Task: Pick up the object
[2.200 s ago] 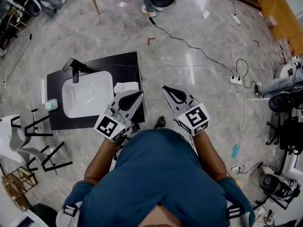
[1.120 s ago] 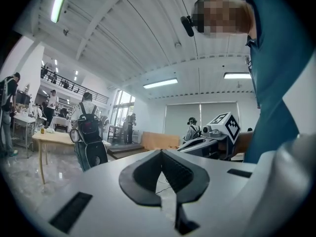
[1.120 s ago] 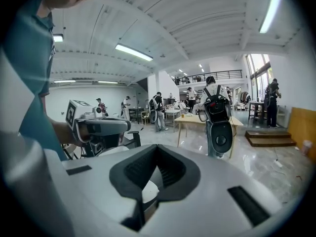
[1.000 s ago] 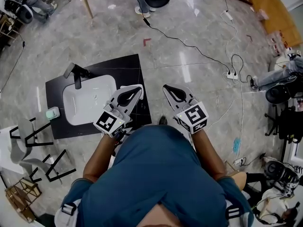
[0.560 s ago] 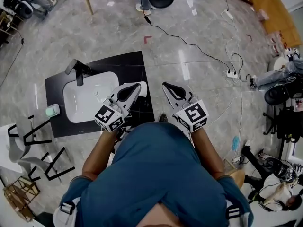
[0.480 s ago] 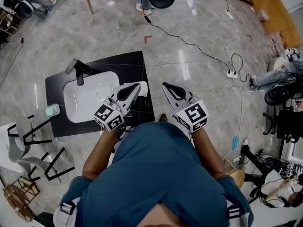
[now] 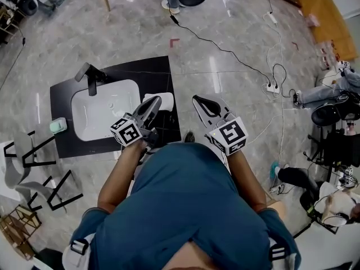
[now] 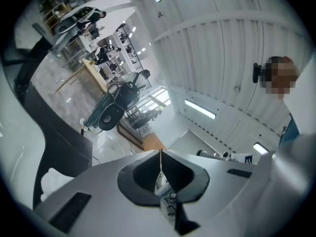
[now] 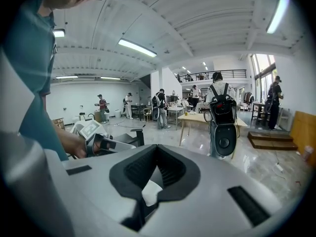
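**A:** Where's the object?

**B:** White object point(image 7: 167, 99) is on the black worktop point(image 7: 152, 75), at the right edge, about midway along it. It sits just beside the right rim of the basin point(image 7: 101, 117).

**A:** Left gripper?

**B:** Left gripper point(image 7: 156, 99) is narrow, with both jaws pressed together. Its own view shows only a thin seam between the pads. It's rolled onto its side, with the marker cube point(image 7: 127, 134) toward the person. From the head view the tip overlaps the white object at that right edge. Contact or just above it, can't tell.

**A:** Right one?

**B:** Right gripper point(image 7: 195, 98) is the same — jaws meet tip to tip. It's off the worktop, over the floor point(image 7: 129, 32) just past the right edge. It's near the white object but apart from it. Its own view shows the left gripper's cube and the hand point(image 9: 74, 143) gripping it off to the left.

**A:** Anything else on the worktop?

**B:** The white basin takes up the left and middle. A black faucet point(image 7: 90, 75) stands at the basin's far-left corner. A small teal object point(image 7: 58, 125) lies at the worktop's left edge, toward the near corner — well apart from both grippers.
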Demonstrator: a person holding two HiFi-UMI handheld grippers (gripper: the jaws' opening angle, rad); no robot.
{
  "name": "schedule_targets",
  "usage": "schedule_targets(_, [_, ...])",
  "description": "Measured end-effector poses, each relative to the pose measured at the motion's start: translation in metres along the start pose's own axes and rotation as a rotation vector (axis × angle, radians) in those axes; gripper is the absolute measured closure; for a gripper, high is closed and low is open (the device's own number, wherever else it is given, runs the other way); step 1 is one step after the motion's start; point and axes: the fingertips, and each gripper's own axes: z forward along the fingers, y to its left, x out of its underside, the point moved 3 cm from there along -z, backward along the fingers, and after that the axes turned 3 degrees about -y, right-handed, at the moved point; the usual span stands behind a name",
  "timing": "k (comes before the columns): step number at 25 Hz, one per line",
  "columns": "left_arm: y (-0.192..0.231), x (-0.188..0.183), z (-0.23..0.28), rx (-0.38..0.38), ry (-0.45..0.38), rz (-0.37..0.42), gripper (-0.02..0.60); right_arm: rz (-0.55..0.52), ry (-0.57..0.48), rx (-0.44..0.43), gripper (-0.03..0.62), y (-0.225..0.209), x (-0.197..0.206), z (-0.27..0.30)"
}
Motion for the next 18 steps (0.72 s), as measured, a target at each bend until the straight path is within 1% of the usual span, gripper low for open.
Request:
schedule_targets(5, [0.021, 0.016, -0.007, -0.052, -0.058, -0.188, 0.577, -0.002, 0.014, -0.010, 0.580, 0.000, 0.004, -0.004])
schedule_targets(8, [0.032, 0.025, -0.010, -0.074, -0.079, -0.259, 0.577, -0.001, 0.024, -0.015, 0.580, -0.002, 0.007, -0.006])
schedule_targets(11, [0.039, 0.035, -0.010, -0.077, -0.112, -0.381, 0.577, 0.003, 0.034, -0.017, 0.580, -0.002, 0.011, -0.008])
schedule_targets(14, [0.044, 0.042, -0.008, -0.067, -0.147, -0.476, 0.575, 0.005, 0.038, -0.020, 0.580, -0.002, 0.012, -0.009])
schedule_targets(18, [0.054, 0.054, -0.006, -0.067, -0.174, -0.573, 0.565, 0.004, 0.045, -0.020, 0.580, -0.006, 0.014, -0.011])
